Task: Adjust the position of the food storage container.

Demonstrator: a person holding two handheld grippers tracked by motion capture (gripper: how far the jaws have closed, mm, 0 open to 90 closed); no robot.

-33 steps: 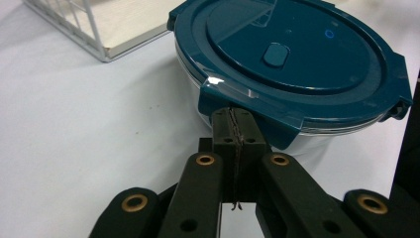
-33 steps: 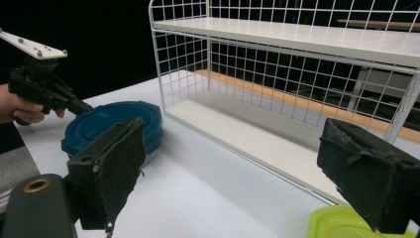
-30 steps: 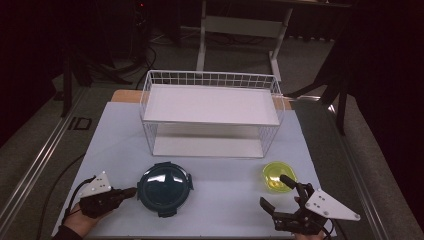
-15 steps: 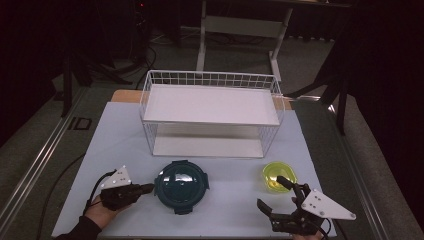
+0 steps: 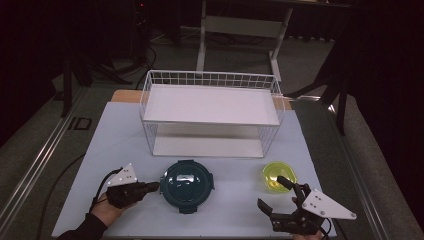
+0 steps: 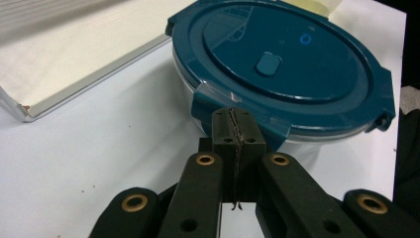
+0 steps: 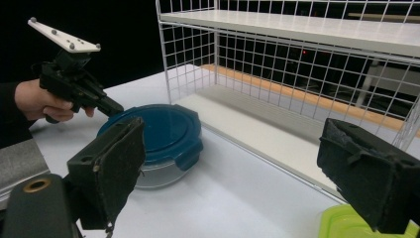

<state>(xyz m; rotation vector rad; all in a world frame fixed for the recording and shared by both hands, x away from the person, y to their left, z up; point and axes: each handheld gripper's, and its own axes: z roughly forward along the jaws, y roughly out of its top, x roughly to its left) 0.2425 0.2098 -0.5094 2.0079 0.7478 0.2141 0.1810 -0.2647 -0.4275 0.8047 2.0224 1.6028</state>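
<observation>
On the white table (image 5: pixel 125 135), two grippers, one container, one bowl and one wire rack are showing. At the near left, the left gripper (image 5: pixel 151 186) is lying low in a hand (image 5: pixel 107 212), its jaws pressed together, the tips touching the left rim of the single round container with a dark teal lid (image 5: pixel 187 185), which is sitting near centre, just in front of the white wire rack (image 5: pixel 212 117) with its two shelves. To the right, one small yellow-green bowl (image 5: pixel 279 176) is resting. At the near right, the right gripper (image 5: pixel 272 195) is hovering with jaws spread wide, gripping nothing, beside the bowl.
</observation>
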